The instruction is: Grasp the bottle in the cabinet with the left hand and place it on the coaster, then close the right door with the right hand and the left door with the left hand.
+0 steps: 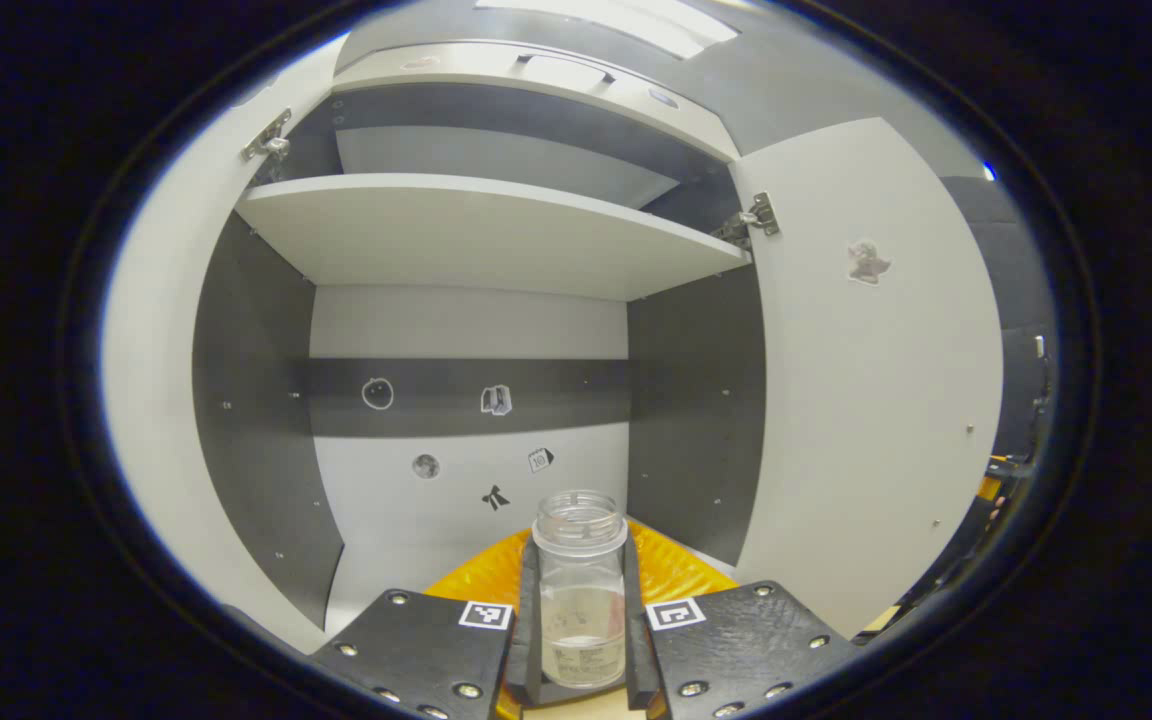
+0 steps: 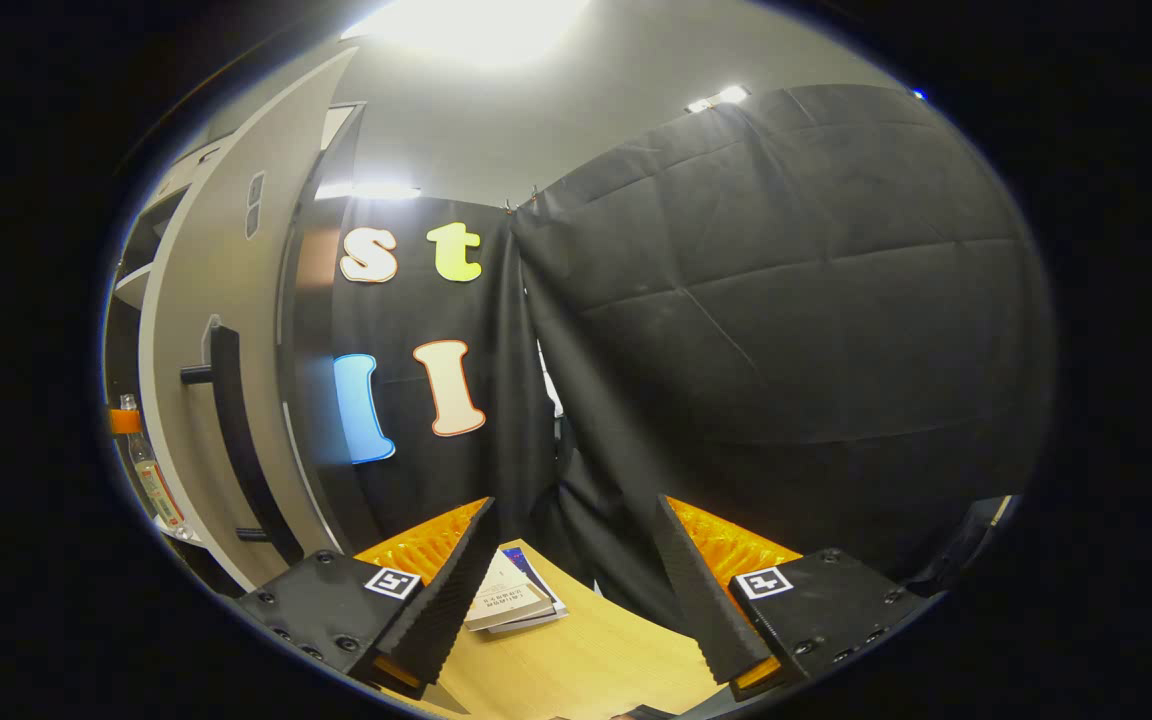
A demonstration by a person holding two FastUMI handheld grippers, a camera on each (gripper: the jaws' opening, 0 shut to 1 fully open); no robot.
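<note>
My left gripper (image 1: 581,640) sits nearest the lens in the left gripper view, both black fingers pressed against the sides of the bottle (image 1: 581,590). The bottle is clear, uncapped, upright, with a little liquid at the bottom and a label low on its body. Orange padding shows behind the fingers on either side of the bottle's neck.

Beyond the bottle the cabinet (image 1: 466,330) stands open. One pale shelf (image 1: 476,230) crosses its upper part; the back wall is banded grey and white, with several small stickers (image 1: 496,400) on it. The left door (image 1: 151,400) swings out along the view's left edge, a metal hinge (image 1: 269,138) near its top. The right door (image 1: 876,400) is open on the other side, hinge (image 1: 756,215) at its upper inner corner, a small pale sticker on its inner face.

In the right gripper view, my right gripper (image 2: 576,590) is spread wide, nothing between its fingers. Between and below them lies a pale wooden table (image 2: 586,665) with a small stack of books (image 2: 511,600) on it. At the view's left the right door (image 2: 216,400) shows its outer face with a dark bar handle (image 2: 236,440). Past its edge, at far left, I see a bottle-like shape with an orange band; too small to tell more. I cannot make out the coaster.
</note>
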